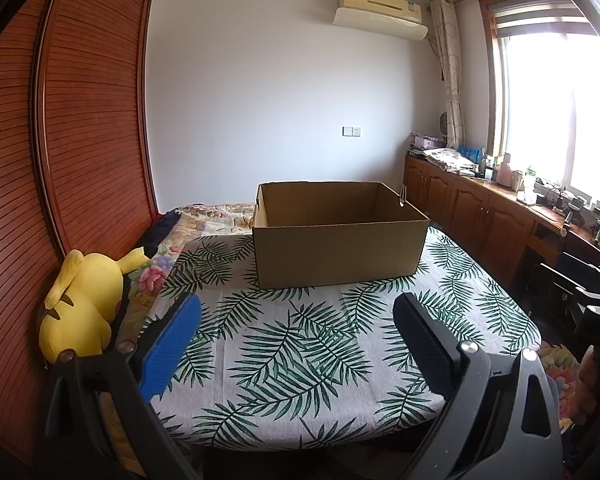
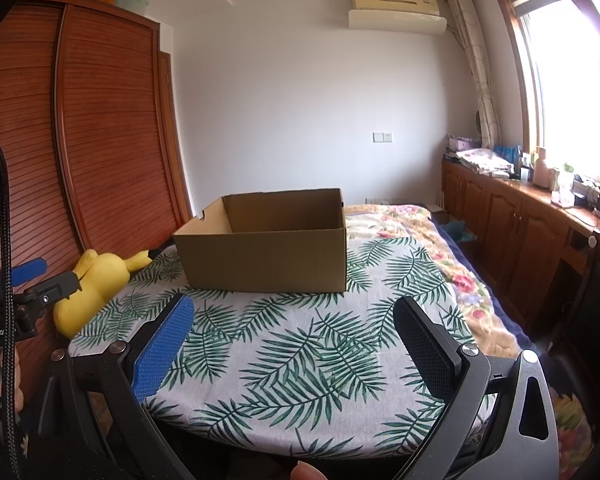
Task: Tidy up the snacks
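Snacks: none visible in either view. They may be down inside the cardboard box (image 1: 340, 236), whose floor is hidden, or out of frame, so the scene fits snacks already packed as well as snacks yet to come.

Left wrist view: my left claw (image 1: 296, 344) hangs over the near part of the leaf-print tabletop (image 1: 284, 360), its blue and black pads spread wide, nothing between them. The box sits at the far end of the tabletop, top open, probably set there as the bin. A yellow plush toy (image 1: 80, 304) lies off the left edge, against the wooden wardrobe (image 1: 80, 120). At the right border I see part of the other claw's body.

Right wrist view: my right claw (image 2: 294, 346) is also spread wide and holds nothing, aimed at the same box (image 2: 264, 240), which sits left of centre here. A hand (image 2: 0, 384) grips the left claw's handle at the left border. A floral bedspread (image 2: 420, 248) lies right of the tabletop.
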Demonstrator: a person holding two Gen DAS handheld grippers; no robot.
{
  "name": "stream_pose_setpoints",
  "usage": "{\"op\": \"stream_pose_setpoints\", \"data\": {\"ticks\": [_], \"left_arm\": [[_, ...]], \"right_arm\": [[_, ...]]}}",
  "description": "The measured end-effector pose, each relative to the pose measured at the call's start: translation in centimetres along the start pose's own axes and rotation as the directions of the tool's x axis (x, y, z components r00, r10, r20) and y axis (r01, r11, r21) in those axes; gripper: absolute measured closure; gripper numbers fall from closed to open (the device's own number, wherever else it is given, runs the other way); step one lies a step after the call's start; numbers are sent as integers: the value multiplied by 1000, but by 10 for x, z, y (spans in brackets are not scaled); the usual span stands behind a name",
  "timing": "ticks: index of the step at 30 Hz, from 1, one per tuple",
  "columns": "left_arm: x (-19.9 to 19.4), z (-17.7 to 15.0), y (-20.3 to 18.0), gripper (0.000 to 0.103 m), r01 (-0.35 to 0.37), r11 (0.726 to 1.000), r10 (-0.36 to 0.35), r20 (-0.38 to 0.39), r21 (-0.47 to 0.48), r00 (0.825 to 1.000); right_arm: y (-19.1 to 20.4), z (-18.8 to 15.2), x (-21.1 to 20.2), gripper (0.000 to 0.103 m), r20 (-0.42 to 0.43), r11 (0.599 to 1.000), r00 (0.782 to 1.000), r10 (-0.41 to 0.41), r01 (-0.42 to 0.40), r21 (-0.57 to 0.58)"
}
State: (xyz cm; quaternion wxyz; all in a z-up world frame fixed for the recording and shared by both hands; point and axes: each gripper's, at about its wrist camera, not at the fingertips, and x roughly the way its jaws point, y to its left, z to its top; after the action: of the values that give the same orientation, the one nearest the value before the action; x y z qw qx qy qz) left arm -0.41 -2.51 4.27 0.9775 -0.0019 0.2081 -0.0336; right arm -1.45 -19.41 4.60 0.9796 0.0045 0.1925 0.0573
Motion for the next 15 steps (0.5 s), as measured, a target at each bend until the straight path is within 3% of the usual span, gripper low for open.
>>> {"op": "stream_pose_setpoints", "data": {"ticks": [15], "left_arm": [[-1, 0, 1, 5, 3, 1000, -3, 1, 1, 1000]], "right_arm": [[1, 0, 0, 2, -2, 1000, 1000, 1, -1, 1]]}}
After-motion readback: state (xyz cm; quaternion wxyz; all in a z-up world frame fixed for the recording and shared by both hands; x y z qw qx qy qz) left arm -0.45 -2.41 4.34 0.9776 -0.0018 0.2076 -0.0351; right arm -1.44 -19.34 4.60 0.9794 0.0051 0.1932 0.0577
